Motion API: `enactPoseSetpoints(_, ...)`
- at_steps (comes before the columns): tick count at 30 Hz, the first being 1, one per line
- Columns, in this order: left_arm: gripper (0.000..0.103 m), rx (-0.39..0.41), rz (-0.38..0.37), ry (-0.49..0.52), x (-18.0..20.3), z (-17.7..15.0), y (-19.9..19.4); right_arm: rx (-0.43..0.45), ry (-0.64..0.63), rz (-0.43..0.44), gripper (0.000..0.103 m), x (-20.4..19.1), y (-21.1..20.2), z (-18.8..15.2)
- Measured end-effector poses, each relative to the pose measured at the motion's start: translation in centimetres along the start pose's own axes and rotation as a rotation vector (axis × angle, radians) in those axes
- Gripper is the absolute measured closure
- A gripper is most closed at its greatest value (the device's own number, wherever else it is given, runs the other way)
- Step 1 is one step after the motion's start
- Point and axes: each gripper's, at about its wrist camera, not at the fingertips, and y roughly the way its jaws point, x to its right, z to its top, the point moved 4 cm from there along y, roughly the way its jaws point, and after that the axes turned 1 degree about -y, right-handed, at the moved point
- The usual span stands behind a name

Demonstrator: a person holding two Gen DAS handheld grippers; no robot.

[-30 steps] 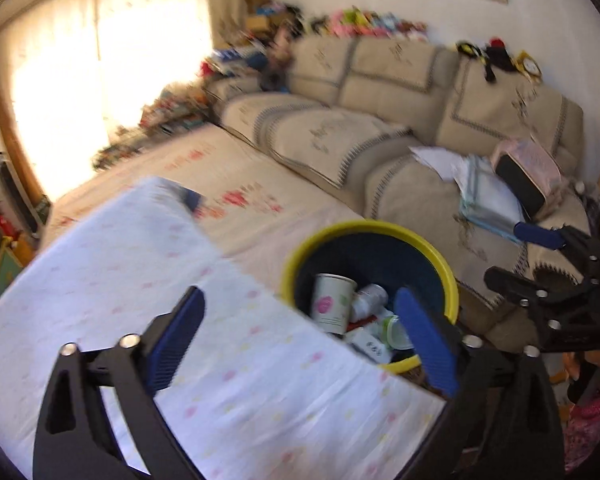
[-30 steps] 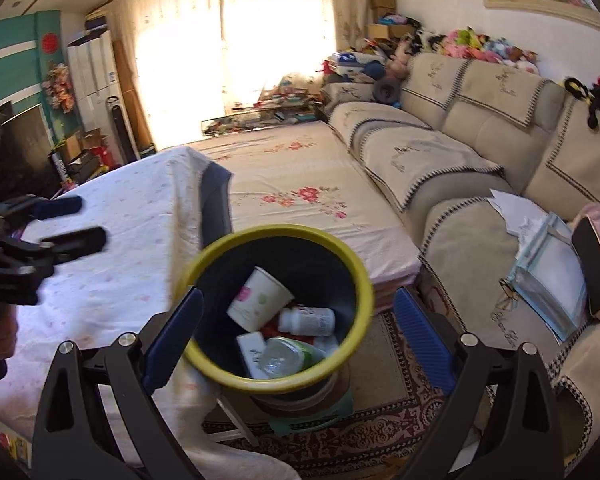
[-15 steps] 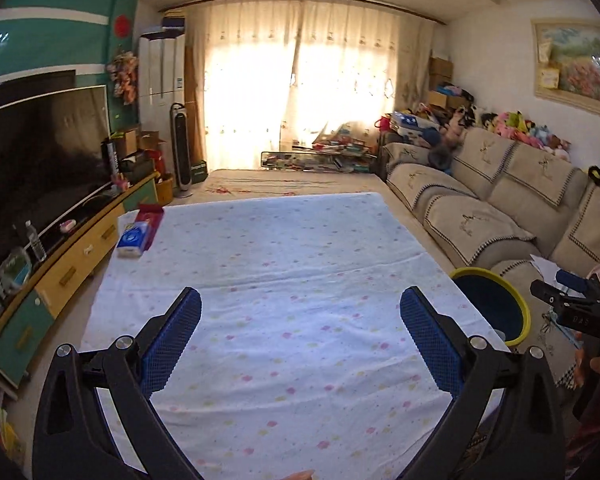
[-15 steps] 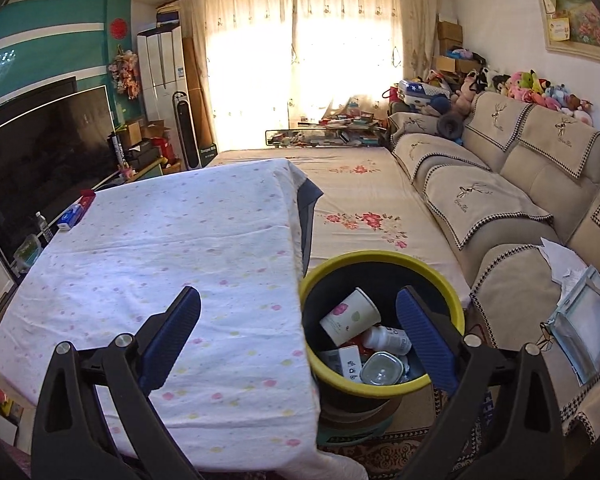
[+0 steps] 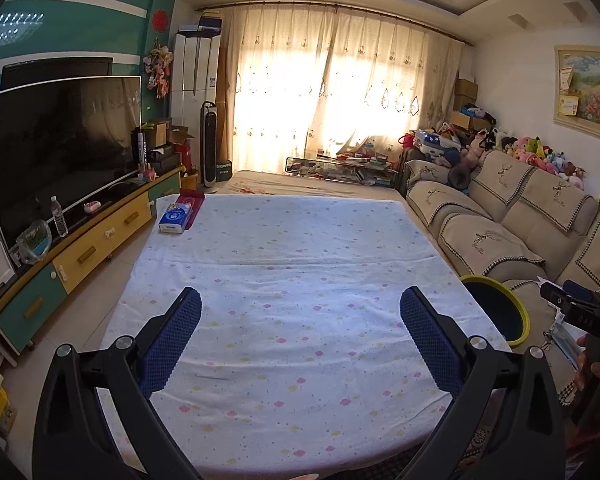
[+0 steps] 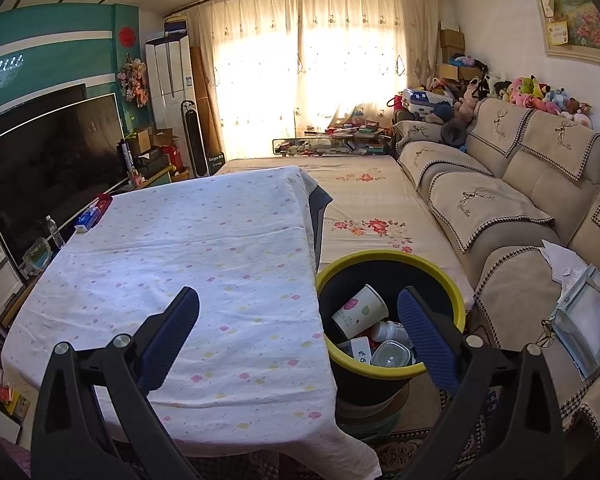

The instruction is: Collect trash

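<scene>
A dark bin with a yellow rim [image 6: 342,266] stands at the table's right edge; it also shows in the left wrist view [image 5: 522,314]. Inside lie a white paper cup [image 6: 360,312], a white bottle [image 6: 388,330], a clear lidded container [image 6: 392,354] and a small white box [image 6: 360,350]. My left gripper [image 5: 300,338] is open and empty above the near part of the table [image 5: 284,248]. My right gripper [image 6: 298,336] is open and empty, above the table's right edge and the bin. The right gripper's tip shows in the left wrist view [image 5: 572,302].
A blue tissue pack [image 5: 175,218] and a red box [image 5: 192,200] lie at the table's far left corner. A beige sofa [image 6: 520,184] runs along the right, with papers and a plastic pouch [image 6: 584,316] on it. A TV [image 5: 56,152] on a cabinet stands left.
Both grippers pulled back and swung left from over the bin. The views now face the table and the window. Both stay open and empty.
</scene>
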Motion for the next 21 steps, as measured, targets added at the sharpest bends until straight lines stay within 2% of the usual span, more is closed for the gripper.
enactPoseSetpoints(21,0.005,0.003,0.001,0.022,0.83,0.65,-0.15,-0.001,0.020,0.010,0.008,-0.30,0.04,0.28)
